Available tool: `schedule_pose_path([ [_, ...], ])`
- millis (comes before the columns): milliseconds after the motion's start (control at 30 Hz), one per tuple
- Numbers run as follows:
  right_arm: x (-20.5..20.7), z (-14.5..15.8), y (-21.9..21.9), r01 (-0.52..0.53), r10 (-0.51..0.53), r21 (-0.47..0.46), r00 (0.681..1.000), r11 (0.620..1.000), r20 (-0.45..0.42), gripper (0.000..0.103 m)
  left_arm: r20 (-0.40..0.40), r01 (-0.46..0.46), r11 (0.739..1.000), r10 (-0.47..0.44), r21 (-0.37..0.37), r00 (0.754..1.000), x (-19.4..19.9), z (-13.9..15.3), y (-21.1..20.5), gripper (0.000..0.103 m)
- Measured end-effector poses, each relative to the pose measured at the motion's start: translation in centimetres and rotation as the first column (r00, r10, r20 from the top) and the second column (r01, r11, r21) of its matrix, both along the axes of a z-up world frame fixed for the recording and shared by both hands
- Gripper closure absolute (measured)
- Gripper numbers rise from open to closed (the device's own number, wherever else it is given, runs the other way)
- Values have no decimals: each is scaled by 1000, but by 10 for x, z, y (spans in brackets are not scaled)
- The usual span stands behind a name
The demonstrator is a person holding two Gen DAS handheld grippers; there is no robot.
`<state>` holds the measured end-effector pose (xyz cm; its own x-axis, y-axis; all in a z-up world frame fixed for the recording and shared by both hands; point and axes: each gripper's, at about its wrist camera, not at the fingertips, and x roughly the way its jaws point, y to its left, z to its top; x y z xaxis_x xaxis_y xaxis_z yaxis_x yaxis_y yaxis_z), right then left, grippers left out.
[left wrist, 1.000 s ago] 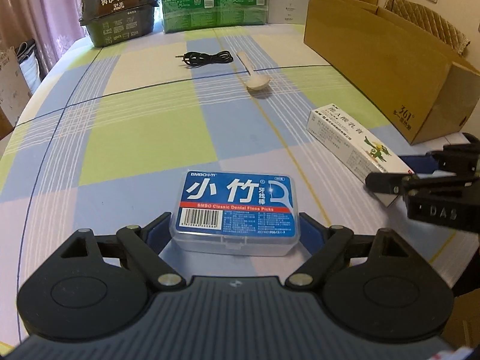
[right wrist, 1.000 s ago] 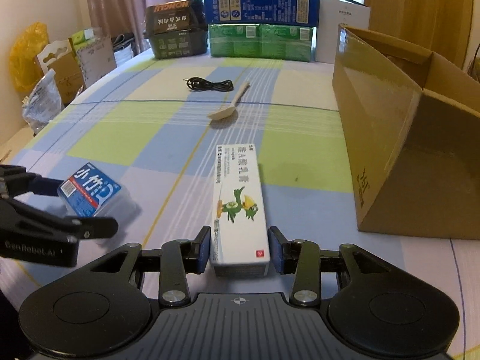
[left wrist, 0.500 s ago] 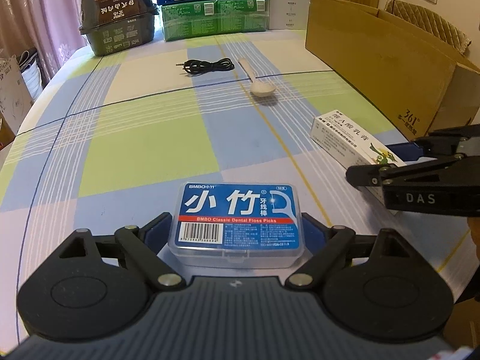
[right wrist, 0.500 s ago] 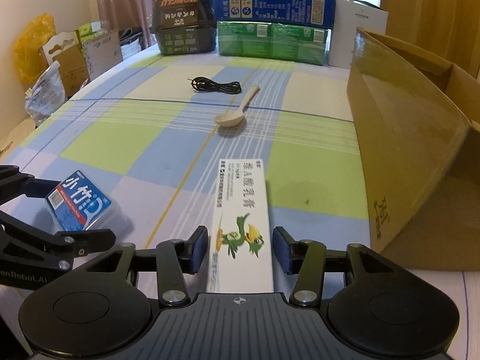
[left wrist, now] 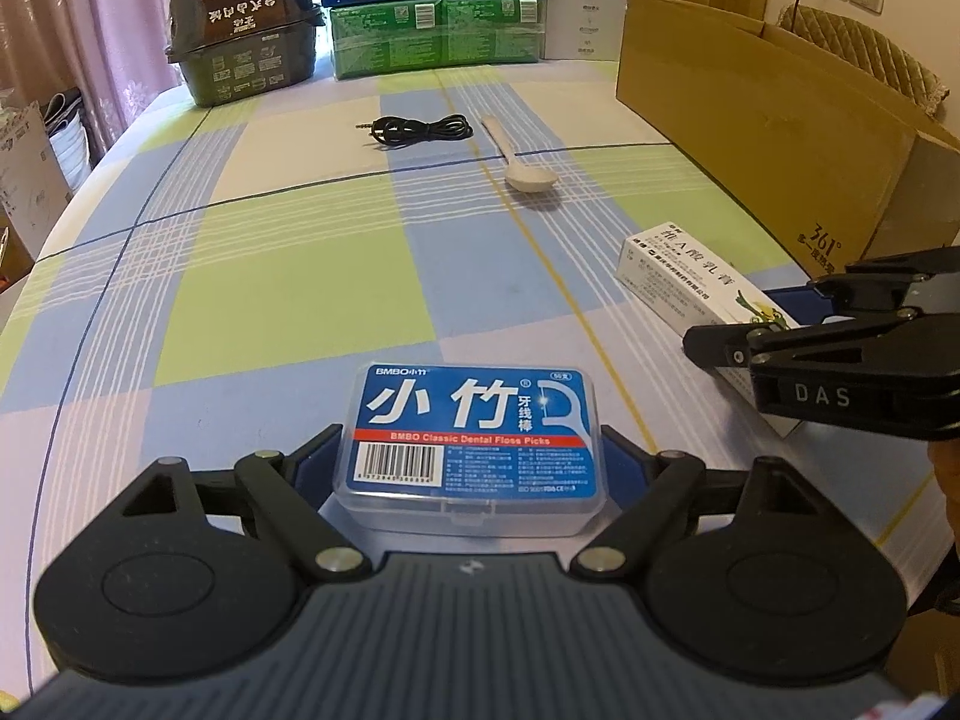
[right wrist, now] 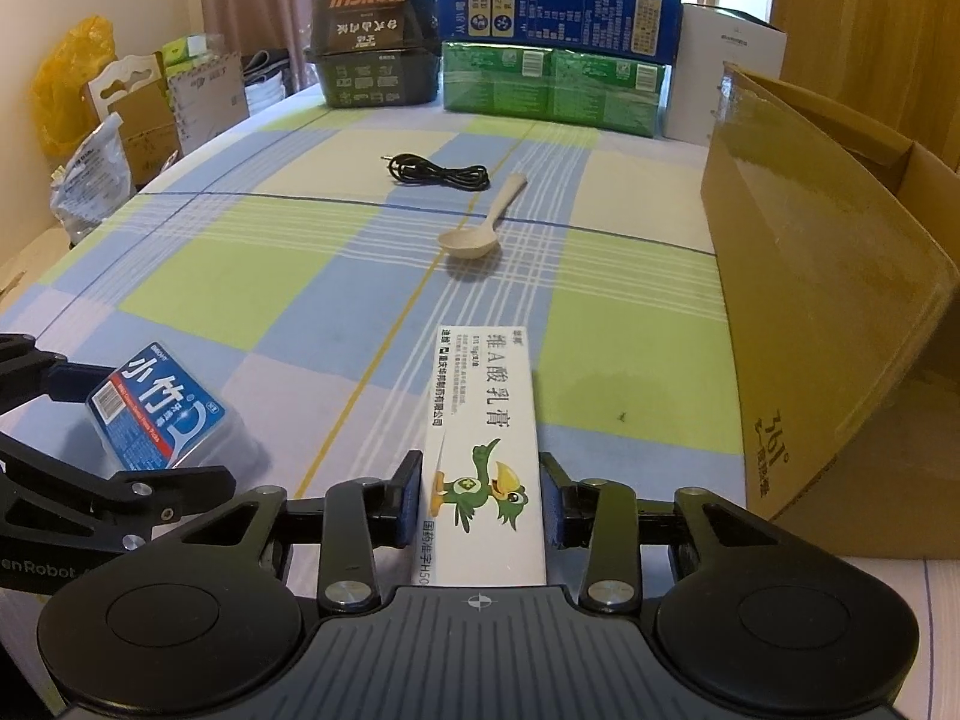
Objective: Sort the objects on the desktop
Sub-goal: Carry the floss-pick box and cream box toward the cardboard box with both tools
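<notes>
A clear floss pick box (left wrist: pixel 471 420) with a blue label lies on the checked tablecloth between the pads of my left gripper (left wrist: pixel 471 447), which is shut on its two short sides. The right wrist view shows the same box (right wrist: pixel 153 405) at the lower left. My right gripper (right wrist: pixel 483 483) is shut on the near end of a long white ointment box (right wrist: pixel 486 396) printed with a green bird. That end runs under the gripper body. In the left wrist view the ointment box (left wrist: pixel 678 264) lies at the right, its near end hidden by the right gripper (left wrist: pixel 750 318).
A large open cardboard box (right wrist: pixel 810 300) stands along the table's right side. A cream spoon (right wrist: pixel 471 240) and a coiled black cable (right wrist: pixel 441 174) lie mid-table. A dark container (left wrist: pixel 246 54) and stacked green and blue cartons (left wrist: pixel 438 30) line the far edge.
Both grippers slid forward, so each box sits deeper between the fingers. The ointment box's near end has gone under the right gripper body, and the right fingers have narrowed onto it.
</notes>
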<state>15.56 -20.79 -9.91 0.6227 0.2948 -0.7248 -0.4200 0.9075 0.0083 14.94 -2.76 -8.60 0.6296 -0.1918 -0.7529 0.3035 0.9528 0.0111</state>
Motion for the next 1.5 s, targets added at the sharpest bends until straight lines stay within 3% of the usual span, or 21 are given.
schedule_pose_path([
  [1033,-87,78,-57,82,-90,88,992,993,92,67,30,7,999,-6,-33,1000,-75,65,-35,20],
  [1500,-109,105,-92,124,-139,117,981,985,134,67,62,53,998,-51,-34,997,-96,89,-62,20],
])
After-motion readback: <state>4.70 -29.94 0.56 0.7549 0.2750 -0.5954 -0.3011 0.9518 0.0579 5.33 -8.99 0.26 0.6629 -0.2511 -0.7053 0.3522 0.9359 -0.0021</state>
